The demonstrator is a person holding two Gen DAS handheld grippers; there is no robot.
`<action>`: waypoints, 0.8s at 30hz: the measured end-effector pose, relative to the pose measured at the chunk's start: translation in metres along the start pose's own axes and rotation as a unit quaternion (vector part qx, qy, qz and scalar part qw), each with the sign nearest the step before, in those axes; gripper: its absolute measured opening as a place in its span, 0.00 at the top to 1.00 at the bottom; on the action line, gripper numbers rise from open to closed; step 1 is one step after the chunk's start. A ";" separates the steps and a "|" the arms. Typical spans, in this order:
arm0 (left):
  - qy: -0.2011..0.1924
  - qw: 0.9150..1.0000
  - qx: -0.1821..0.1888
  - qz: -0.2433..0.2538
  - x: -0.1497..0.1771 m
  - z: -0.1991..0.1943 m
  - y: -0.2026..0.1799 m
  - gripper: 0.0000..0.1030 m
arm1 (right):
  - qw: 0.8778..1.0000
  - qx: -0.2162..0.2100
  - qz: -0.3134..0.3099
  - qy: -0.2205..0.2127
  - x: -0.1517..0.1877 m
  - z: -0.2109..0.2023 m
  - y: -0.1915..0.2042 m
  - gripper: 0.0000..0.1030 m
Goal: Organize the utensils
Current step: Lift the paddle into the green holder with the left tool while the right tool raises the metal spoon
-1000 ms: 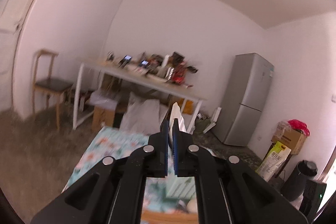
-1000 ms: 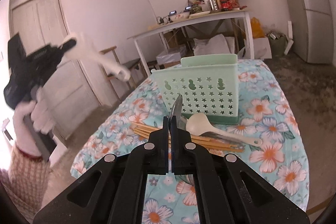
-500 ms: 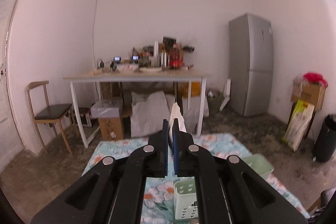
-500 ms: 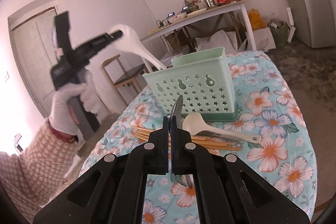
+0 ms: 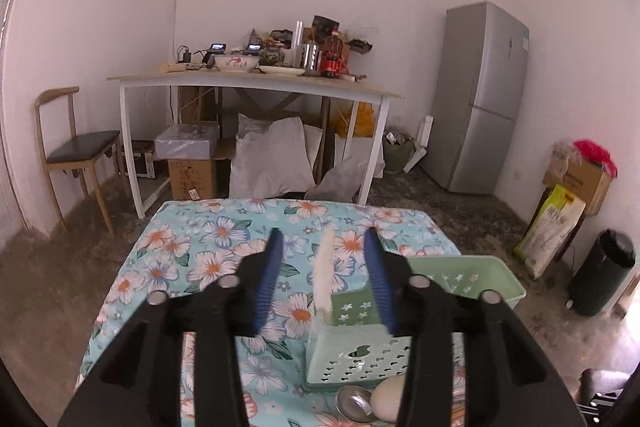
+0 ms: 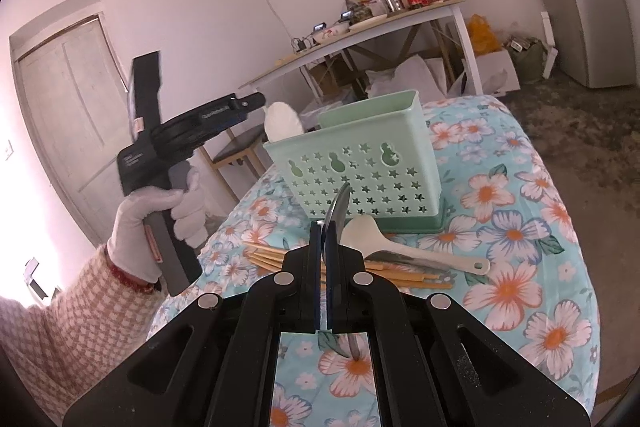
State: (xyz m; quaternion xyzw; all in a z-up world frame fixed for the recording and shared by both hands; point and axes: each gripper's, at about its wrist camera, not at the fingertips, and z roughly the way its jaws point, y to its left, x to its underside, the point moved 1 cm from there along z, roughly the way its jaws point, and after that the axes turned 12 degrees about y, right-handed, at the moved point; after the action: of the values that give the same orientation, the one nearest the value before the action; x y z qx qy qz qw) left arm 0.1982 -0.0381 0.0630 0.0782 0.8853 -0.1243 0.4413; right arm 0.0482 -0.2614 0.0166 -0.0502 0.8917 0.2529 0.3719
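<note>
- White walls enclose the room; a flowered cloth (image 5: 224, 267) covers the work surface across the lower middle of both views.
- At far left of the left wrist view a wooden chair (image 5: 76, 151) is seen, then a cluttered white table (image 5: 256, 83) at upper centre, and a grey fridge (image 5: 480, 99) at right.
- In that view the left gripper (image 5: 322, 239) is seen at lower centre with its blue pads apart; its jaws have just been opening.
- One white spoon (image 5: 324, 271) stands between those pads, touching neither, its lower end inside the mint-green utensil holder (image 5: 400, 331) just right of centre.
- At left of the right wrist view a white-gloved hand (image 6: 160, 215) and checked sleeve (image 6: 72, 311) are seen holding the left gripper, its tips just left of the spoon's bowl above the holder's left compartment.
- At lower centre the right gripper (image 6: 325, 227) is clamped together on one metal spoon (image 6: 338, 203), which points up in front of the holder.
- Right of it, one cream rice paddle (image 6: 400, 247) lies on several wooden chopsticks (image 6: 272, 255); their number cannot be told.
</note>
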 end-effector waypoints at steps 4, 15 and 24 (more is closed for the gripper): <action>-0.014 1.000 0.011 -0.020 0.009 -0.017 0.016 0.50 | 1.000 0.010 -0.003 0.000 -0.004 -0.003 0.006 1.00; 0.024 0.997 0.031 -0.074 0.085 -0.048 0.056 0.42 | 0.997 0.022 -0.048 -0.052 -0.056 -0.039 0.028 1.00; 0.068 0.992 0.052 -0.093 0.137 -0.046 0.068 0.42 | 0.985 0.035 -0.102 -0.136 -0.130 -0.056 0.043 1.00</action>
State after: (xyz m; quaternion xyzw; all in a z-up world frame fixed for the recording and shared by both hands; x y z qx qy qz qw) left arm 0.0978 0.0443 -0.0301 0.0269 0.9090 -0.2046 0.3622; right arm 0.0941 -0.2647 0.1572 -0.0929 0.8313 0.1871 0.5151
